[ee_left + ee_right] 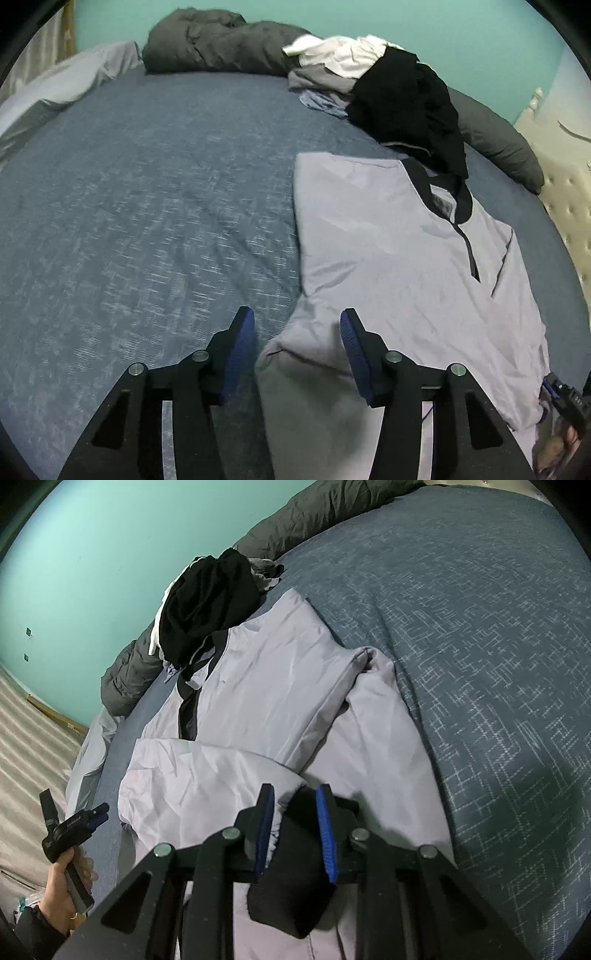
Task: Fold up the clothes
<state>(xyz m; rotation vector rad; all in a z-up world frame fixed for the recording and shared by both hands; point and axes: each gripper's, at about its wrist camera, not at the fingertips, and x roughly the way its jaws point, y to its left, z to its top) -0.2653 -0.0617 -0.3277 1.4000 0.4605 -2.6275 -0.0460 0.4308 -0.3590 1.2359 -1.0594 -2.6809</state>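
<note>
Pale lilac-grey jacket (388, 236) lies spread on the blue heathered bedspread (147, 206), toward the bed's right half in the left wrist view. Fabric thin, lightly creased; dark collar (439, 184) and a short dark zip placket at the neck, a label showing inside the collar. One sleeve is folded in across the body, its cuff (369, 657) resting near the middle of the garment in the right wrist view; the near part of the jacket is bunched and doubled over. Left gripper (297, 325) stands with jaws apart over the near edge of the jacket, blue pads clear of the cloth, nothing pinched. Right gripper (295, 805) is narrow, closed on a fold of the lilac fabric together with a black trim piece wedged between the pads. Beyond the collar, an unsorted clothes pile (369, 85): black garment (406, 107) on top and overlapping the jacket's collar, white, grey and light blue pieces under it. Dark grey duvet (221, 44) rolled along the far edge against a teal wall (92, 554). No containers in either view. A hand (66, 890) grips the other gripper's handle at lower left of the right wrist view.
</note>
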